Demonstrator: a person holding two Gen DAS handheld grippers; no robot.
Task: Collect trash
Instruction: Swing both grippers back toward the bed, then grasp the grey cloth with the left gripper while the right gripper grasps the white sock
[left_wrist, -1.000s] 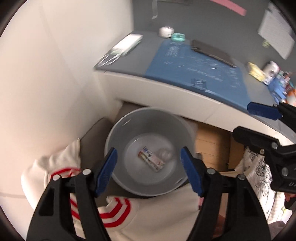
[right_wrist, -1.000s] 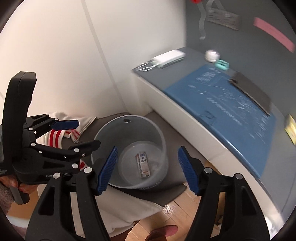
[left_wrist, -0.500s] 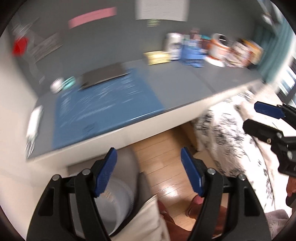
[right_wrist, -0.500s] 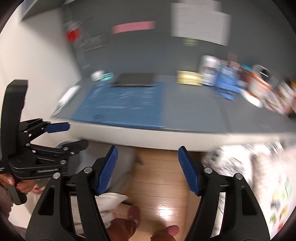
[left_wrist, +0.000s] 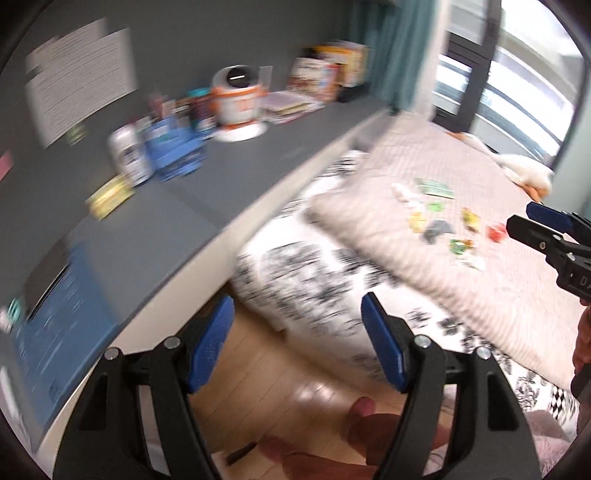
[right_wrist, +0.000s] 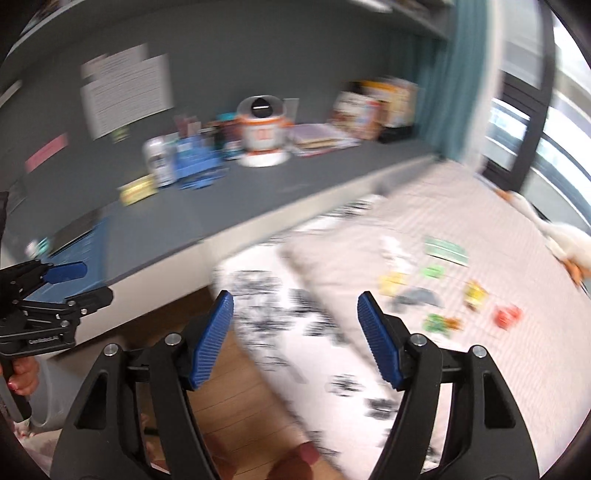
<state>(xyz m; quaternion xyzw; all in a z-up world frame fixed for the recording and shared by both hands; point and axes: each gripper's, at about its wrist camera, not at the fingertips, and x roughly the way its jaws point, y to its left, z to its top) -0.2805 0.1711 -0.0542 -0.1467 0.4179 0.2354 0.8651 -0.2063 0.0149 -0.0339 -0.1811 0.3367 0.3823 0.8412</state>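
Several small coloured wrappers lie scattered on the pale striped bed cover (left_wrist: 461, 280): a green flat packet (right_wrist: 445, 252), a red scrap (right_wrist: 508, 316), a yellow one (right_wrist: 475, 291), a grey one (right_wrist: 419, 297) and a green one (left_wrist: 460, 245). My left gripper (left_wrist: 297, 347) is open and empty over the wooden floor beside the bed. My right gripper (right_wrist: 295, 341) is open and empty, short of the wrappers. The grey bin's edge (right_wrist: 50, 397) shows at lower left in the right wrist view. Both views are motion-blurred.
A long grey desk (left_wrist: 177, 218) runs along the wall with bottles, blue boxes, an orange-white robot toy (left_wrist: 238, 103) and books. A black-and-white patterned blanket (left_wrist: 306, 284) hangs off the bed. A stuffed goose (right_wrist: 569, 243) lies at the far right. The person's feet show below.
Both grippers have swung away from the grey bin, past the desk, to the right toward the bed with the wrappers. Both stay open and empty.
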